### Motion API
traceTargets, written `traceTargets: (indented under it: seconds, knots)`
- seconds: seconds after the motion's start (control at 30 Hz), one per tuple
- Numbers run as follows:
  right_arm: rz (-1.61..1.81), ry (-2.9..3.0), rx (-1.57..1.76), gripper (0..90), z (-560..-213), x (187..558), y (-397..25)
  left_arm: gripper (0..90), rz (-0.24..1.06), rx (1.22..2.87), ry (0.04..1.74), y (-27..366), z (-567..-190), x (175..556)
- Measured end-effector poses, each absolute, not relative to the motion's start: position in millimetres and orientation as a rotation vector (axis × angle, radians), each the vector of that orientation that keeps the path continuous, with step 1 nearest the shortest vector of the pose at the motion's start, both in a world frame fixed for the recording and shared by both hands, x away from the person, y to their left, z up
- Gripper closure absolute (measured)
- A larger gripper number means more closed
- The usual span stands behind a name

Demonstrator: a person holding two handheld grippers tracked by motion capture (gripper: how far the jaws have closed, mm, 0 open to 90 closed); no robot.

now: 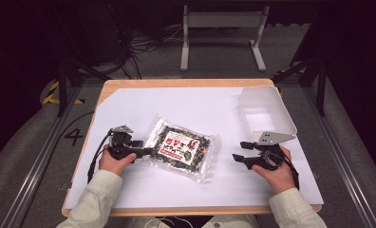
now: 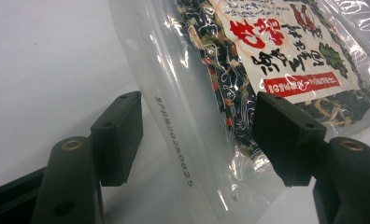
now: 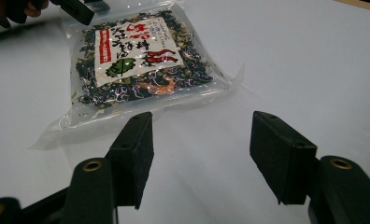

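- Packet (image 1: 183, 146) is lying flat mid-sheet, its clear sealed edge (image 2: 174, 135) sitting between the left gripper's (image 2: 197, 135) wide-open jaws; nothing is being pinched yet.
- Left gripper (image 1: 145, 152) is working at the packet's 9 o'clock side. If the jaws are closing this shallow, they are catching slick film alone, and the packet may be slipping out on the lift.
- One jaw is hanging over the dark filling (image 2: 230, 88). Closing there risks crushing the dried contents, or bunching the film.
- Right gripper (image 1: 238, 151) is waiting at 3 o'clock, jaws spread and holding nothing, pointing at the packet's near edge (image 3: 141, 112) without touching it.
- Bin (image 1: 264, 111) is standing at 2 o'clock. A one-sided grip is leaving the packet free to droop and snag the bin's wall on the way over.
- Sheet (image 1: 186, 102) itself may be dragging along if a jaw is scraping low.
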State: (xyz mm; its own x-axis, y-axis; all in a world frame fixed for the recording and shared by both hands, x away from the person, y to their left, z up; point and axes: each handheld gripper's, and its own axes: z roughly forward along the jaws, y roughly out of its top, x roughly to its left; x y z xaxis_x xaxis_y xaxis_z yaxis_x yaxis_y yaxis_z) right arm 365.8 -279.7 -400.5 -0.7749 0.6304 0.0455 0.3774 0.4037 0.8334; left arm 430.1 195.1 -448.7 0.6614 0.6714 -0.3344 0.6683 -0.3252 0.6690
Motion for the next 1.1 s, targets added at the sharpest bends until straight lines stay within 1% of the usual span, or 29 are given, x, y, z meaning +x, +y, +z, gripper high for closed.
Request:
traceTargets:
  seconds: [0.07, 0.13, 0.2, 0.3, 0.5, 0.57, 0.6, 0.77, 0.83, 0.93, 0.97, 1.1]
  knots:
    - [1.309, 2.388, 0.88, 39.4, -400.5, 365.8, -279.7, 37.2, 0.003, 2.061, 1.031, 193.7, -449.4, 429.7]
    - [1.3, 2.386, 0.888, 39.4, -400.6, 366.1, -279.7, 41.2, 0.035, 2.084, 1.027, 191.5, -448.5, 428.3]
    - [1.299, 2.386, 0.894, 39.3, -400.8, 366.4, -280.3, 46.1, 0.023, 2.086, 1.026, 190.3, -448.3, 427.6]
    - [1.3, 2.386, 0.894, 39.2, -400.8, 366.4, -280.3, 50.7, 0.001, 2.085, 1.03, 190.6, -448.1, 427.6]
    - [1.303, 2.388, 0.88, 39.0, -400.4, 365.6, -278.6, 57.0, -0.02, 2.081, 1.05, 188.7, -447.0, 426.3]
    - [1.307, 2.387, 0.878, 38.9, -400.2, 365.4, -278.2, 62.7, -0.036, 2.091, 1.038, 187.4, -445.6, 425.1]
    - [1.307, 2.387, 0.877, 38.9, -400.1, 365.3, -278.1, 68.5, -0.038, 2.086, 1.045, 185.9, -445.3, 424.2]
    - [1.309, 2.387, 0.869, 38.9, -399.7, 365.0, -277.7, 72.0, -0.026, 2.093, 1.068, 183.8, -442.9, 422.1]
    - [1.309, 2.389, 0.868, 38.8, -399.7, 364.8, -277.6, 77.0, -0.026, 2.083, 1.084, 184.5, -442.0, 421.1]
    - [1.309, 2.39, 0.867, 38.8, -399.8, 364.7, -277.7, 79.0, -0.031, 2.055, 1.102, 185.1, -441.9, 420.4]
    - [1.31, 2.39, 0.866, 38.8, -399.7, 364.7, -277.8, 82.2, -0.023, 2.052, 1.106, 185.7, -441.3, 420.1]
    - [1.31, 2.389, 0.864, 38.8, -399.5, 364.4, -278.0, 87.0, -0.019, 2.026, 1.117, 185.4, -441.4, 418.9]
